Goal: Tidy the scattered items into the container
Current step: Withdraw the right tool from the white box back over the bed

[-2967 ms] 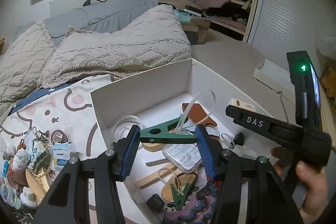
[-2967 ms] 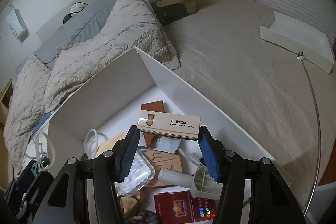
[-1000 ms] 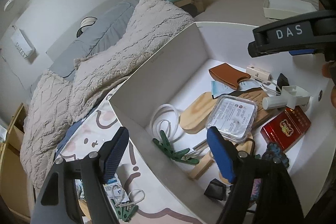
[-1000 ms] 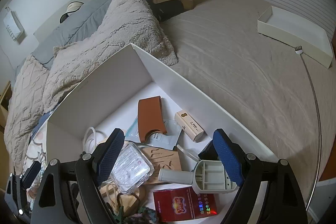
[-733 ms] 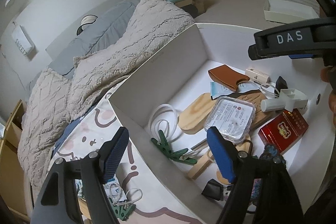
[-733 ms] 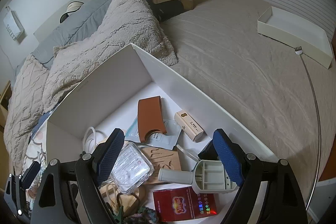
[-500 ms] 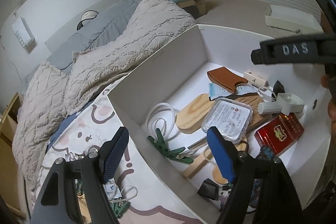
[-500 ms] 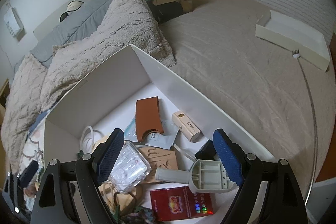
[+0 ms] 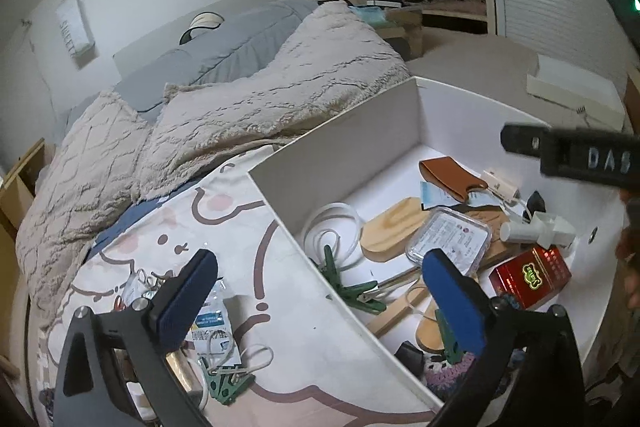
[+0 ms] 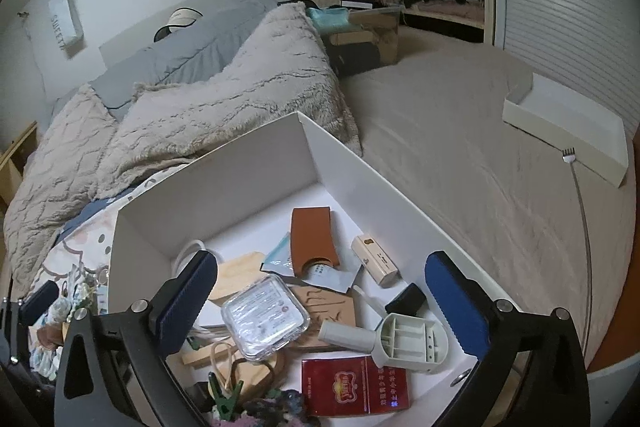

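- White container (image 10: 256, 163) sits on the bed, already holding a brown leather sleeve (image 10: 312, 239), small cream box (image 10: 376, 261), clear plastic case (image 10: 264, 315), red packet (image 10: 354, 391) and green clip (image 9: 352, 291).
- Items not yet tidied lie outside its left wall on the cartoon-print sheet (image 9: 240, 227): a printed sachet (image 9: 212, 323), a second green clip with white loop (image 9: 228, 383), other small bits too cluttered to name.
- Left gripper (image 9: 316, 291): jaws have just been opening, now wide, nothing between them; it straddles the container wall.
- Right gripper (image 10: 320, 299): jaws likewise just opening, wide, empty, above the container's contents.
- Judgement: next pick is on the left. Bring the left gripper clear of the wall first, then descend on one loose item only; the sachet is flat, so pinch an edge.
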{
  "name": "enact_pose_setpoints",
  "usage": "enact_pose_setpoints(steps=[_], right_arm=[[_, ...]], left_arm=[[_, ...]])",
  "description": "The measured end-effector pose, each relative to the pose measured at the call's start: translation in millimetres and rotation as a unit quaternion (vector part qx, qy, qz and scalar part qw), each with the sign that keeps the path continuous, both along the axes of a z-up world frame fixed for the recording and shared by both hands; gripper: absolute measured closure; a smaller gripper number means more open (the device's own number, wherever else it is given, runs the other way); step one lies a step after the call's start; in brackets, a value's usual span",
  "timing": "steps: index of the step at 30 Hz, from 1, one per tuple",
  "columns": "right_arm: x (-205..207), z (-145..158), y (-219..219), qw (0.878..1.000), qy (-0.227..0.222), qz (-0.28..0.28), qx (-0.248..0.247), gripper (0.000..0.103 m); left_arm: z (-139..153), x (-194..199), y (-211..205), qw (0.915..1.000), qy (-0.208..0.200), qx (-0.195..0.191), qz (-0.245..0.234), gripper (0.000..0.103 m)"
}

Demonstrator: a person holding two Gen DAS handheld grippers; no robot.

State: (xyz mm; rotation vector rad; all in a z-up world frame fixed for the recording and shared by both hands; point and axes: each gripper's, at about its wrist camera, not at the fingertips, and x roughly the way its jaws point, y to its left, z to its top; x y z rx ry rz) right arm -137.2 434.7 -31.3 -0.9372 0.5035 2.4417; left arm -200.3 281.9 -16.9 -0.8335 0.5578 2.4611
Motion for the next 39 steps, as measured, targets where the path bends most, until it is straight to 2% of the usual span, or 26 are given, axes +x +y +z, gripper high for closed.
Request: enact_pose_setpoints(steps=[8,11,16,25,39], right_arm=[[-5.9,-8.6,-8.3,1.0,-0.019,0.008,0.012,0.0],[-4.0,-6.3,-9.5,1.0,-0.011,0.006,0.012,0.0],[-0.5,-4.5,-8.2,1.0,0.01,0.006,-0.016,0.0],[-0.3,-0.3,-17.5,1.0,0.014,0.006,0.002,0.0],[-4.9,19.5,-62.9,0.997,0.035,0.058,0.042,0.0]], left_arm=[[9.5,-4.8,-24.1,0.9989,-0.003,0.038,0.026,0.0],[10.9,-6.8,-34.6,0.9982,0.001,0.046,0.037,0.0],[14.5,-10.3,-57.4,0.996,0.003,0.068,0.058,0.0],[27.0,-12.8,-103.3,0.9913,0.013,0.093,0.091,0.0],[41.4,-7.1,-193.0,0.9786,0.035,0.129,0.157,0.0]])
